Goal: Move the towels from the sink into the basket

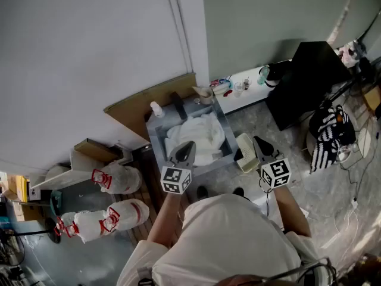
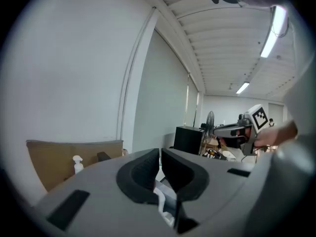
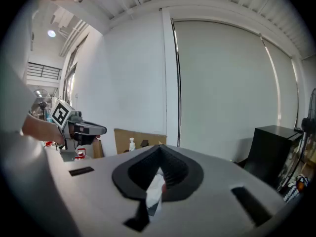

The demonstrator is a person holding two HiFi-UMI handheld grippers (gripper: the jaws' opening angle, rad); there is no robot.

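Towels (image 1: 196, 137): white, crumpled, heaped loosely in grey sink (image 1: 154, 133); left tongs (image 1: 186, 149) and right tongs (image 1: 260, 144) both clenched, empty

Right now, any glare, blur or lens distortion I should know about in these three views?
Head view: even light, walls lean, the towels in the sink nearly blown out white. Left gripper view: strong fisheye, black corners, ceiling light strip flaring. Right gripper view: same fisheye and dark corners, no glare.
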